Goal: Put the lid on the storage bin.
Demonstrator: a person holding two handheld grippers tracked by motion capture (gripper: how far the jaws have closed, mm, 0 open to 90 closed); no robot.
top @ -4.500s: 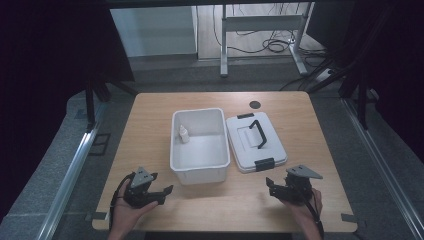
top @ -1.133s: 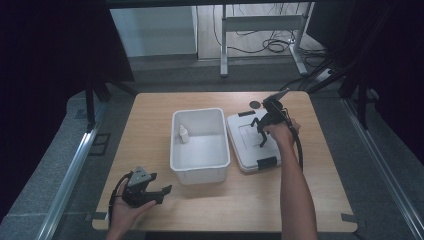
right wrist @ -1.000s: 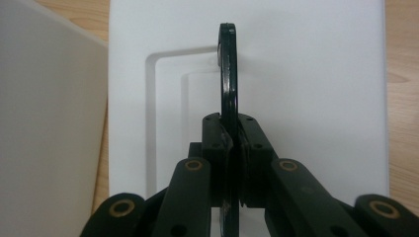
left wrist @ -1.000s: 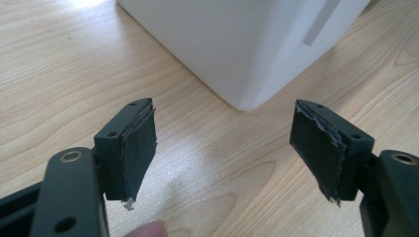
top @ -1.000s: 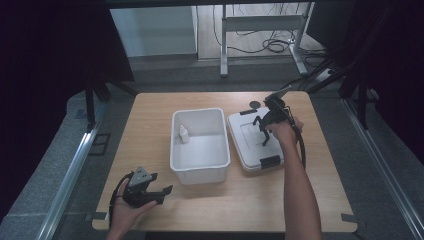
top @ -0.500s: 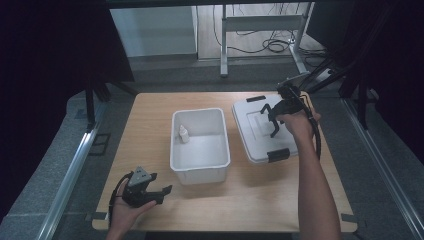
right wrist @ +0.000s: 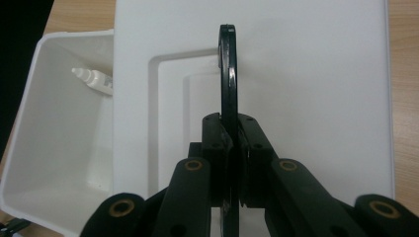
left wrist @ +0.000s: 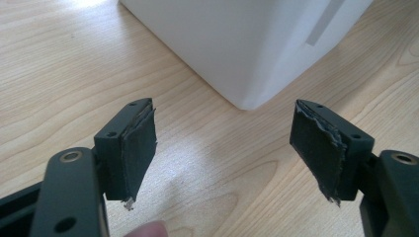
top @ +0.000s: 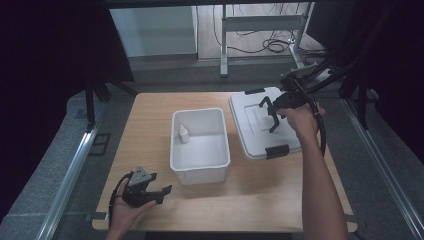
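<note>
— Where's the lid right now?

— At the far right of the tabletop, just beside the open white bin. The right gripper has its jaws clenched on the lid's black handle; in the right gripper view the handle stands up edge-on, pinched between the two jaws. In the high view the lid looks tilted, its far edge reaching past the tabletop's back edge. Whether its near edge touches the wood, I can't tell.

— And the bin?

— It sits in the middle of the tabletop, open at the top. A small white bottle stands inside, against its left wall. In the right gripper view the same bottle shows in the bin, past the lid's left edge.

— What about the other hand?

— The left gripper rests low at the near left corner of the tabletop, held in the person's hand. Its jaws are spread wide apart with nothing between them. In the left gripper view the worn black pads frame bare wood, and the bin's near corner stands just ahead, apart from the jaws.
</note>
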